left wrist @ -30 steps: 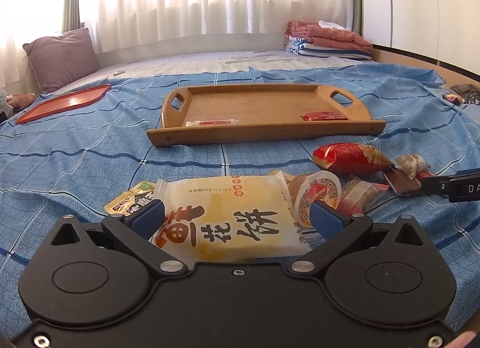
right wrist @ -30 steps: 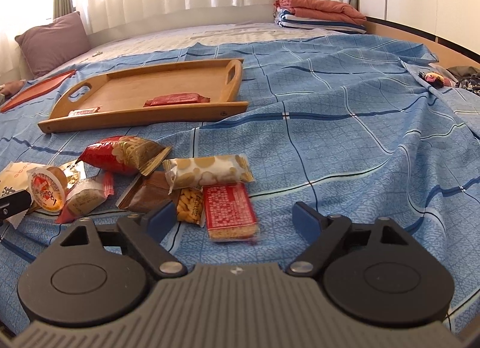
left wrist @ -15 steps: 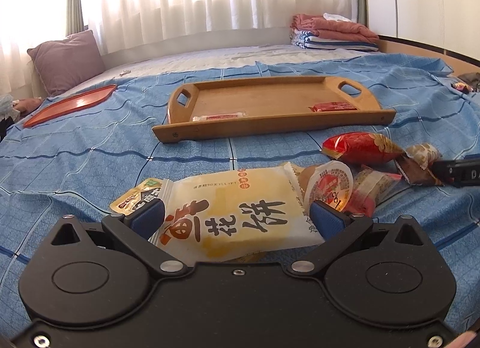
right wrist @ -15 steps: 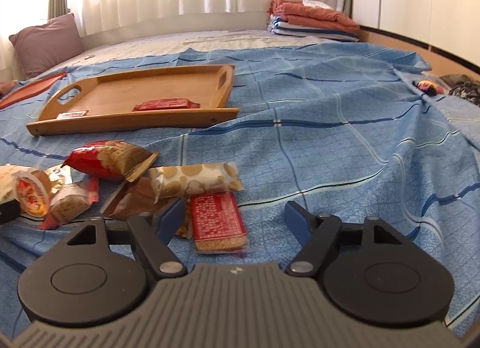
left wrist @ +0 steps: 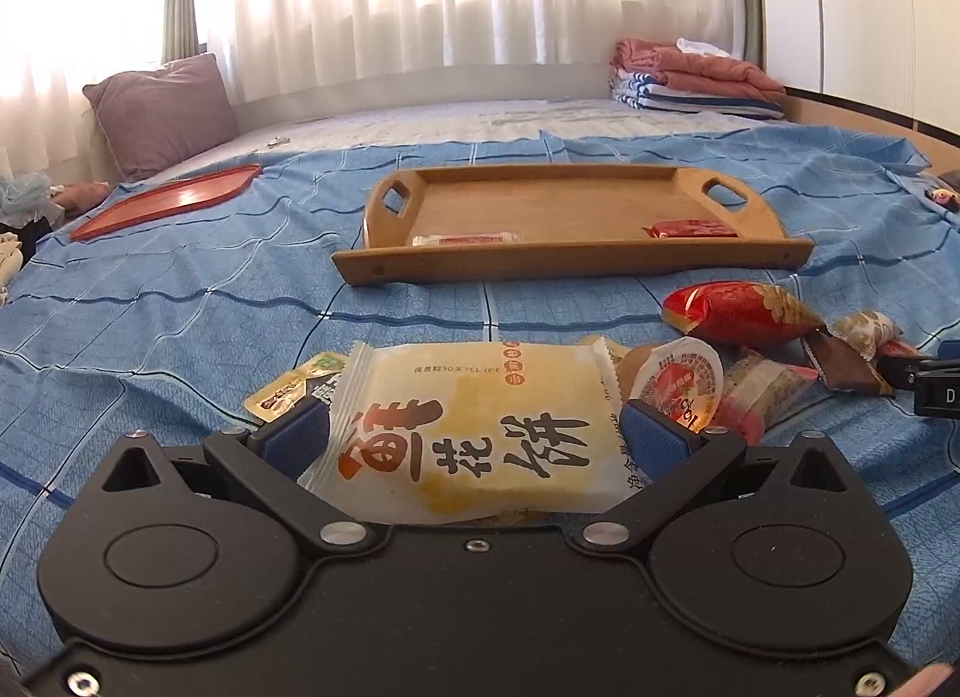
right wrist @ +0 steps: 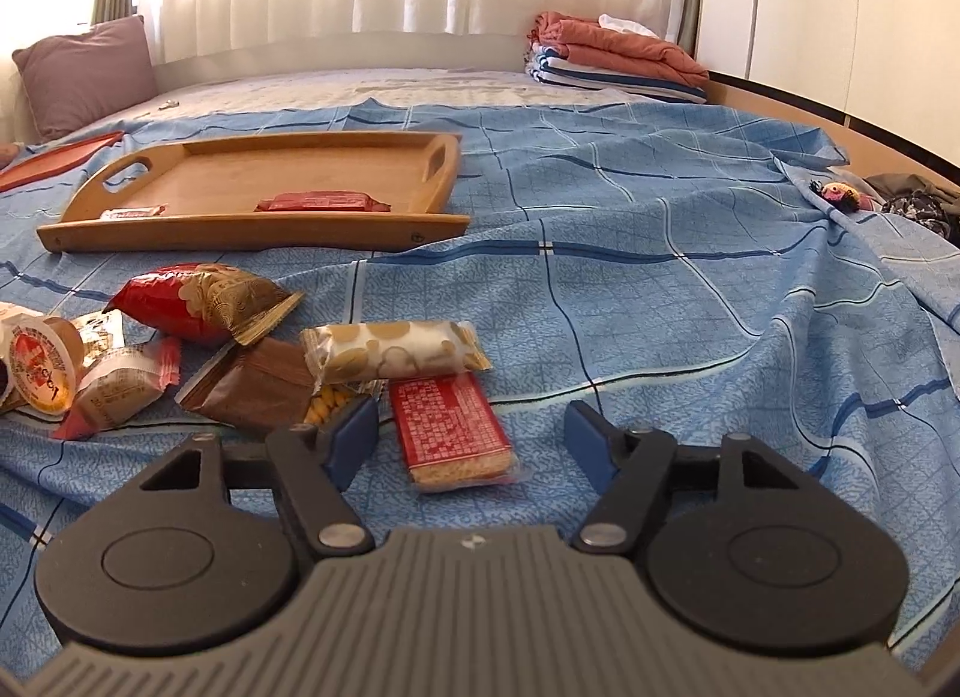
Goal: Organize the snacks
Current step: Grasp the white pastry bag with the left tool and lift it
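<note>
Narrowing on the red cracker pack [right wrist: 453, 427], my right gripper [right wrist: 474, 436] stays agape, left gripper [left wrist: 474, 436] pinching the yellow pastry pack [left wrist: 474, 427]; two snacks lie in one wooden tray [left wrist: 564, 268] on the blue bedspread [right wrist: 690, 325].

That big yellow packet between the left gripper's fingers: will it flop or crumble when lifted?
The yellow packet looks puffy and flat, so it is probably light and fairly stiff. Its glossy film may slip. The pastry showing inside seems likely to crumble if the left gripper squeezes hard.

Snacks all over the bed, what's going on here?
A person with two handheld grippers is sorting snacks onto the wooden tray, which holds two packets. The left gripper brackets a yellow pastry packet; whether it grips is unclear. The right gripper, open, straddles a red wafer packet.
</note>
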`<state>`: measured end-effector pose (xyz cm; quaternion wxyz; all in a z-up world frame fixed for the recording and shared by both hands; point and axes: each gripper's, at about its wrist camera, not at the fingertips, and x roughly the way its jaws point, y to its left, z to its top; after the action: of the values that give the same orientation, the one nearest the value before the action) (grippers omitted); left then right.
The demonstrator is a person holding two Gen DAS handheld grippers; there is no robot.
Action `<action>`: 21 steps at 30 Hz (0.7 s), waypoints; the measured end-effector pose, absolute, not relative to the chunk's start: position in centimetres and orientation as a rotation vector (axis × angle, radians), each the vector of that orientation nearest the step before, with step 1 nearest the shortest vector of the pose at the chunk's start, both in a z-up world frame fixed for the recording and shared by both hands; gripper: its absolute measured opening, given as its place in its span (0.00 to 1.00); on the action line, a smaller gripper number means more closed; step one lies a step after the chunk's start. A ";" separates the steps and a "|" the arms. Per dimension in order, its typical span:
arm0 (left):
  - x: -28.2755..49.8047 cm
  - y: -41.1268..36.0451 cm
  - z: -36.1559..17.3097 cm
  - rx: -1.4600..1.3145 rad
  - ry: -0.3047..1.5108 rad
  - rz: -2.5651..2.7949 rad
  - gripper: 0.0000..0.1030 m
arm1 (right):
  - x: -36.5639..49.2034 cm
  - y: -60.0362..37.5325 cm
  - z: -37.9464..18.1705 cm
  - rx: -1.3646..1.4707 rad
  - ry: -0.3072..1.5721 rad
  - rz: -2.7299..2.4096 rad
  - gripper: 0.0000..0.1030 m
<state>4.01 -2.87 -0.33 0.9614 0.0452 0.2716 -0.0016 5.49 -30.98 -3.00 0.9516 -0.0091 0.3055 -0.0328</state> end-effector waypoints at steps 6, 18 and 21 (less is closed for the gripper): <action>4.7 -2.6 -0.6 0.053 0.581 0.002 1.00 | 5.3 -30.3 -3.0 -0.048 0.618 -0.047 0.68; 5.4 -1.6 -0.5 -0.037 0.622 -0.040 0.87 | 4.9 -29.2 -2.6 -0.065 0.602 -0.017 0.38; 4.8 -1.6 -0.1 -0.045 0.598 -0.063 0.72 | 4.5 -28.9 -2.3 -0.060 0.586 -0.012 0.38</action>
<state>4.77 -1.55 -0.08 0.9549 -0.0223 0.2945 -0.0310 4.49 -28.86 -2.27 0.9570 -0.0293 0.2886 -0.0057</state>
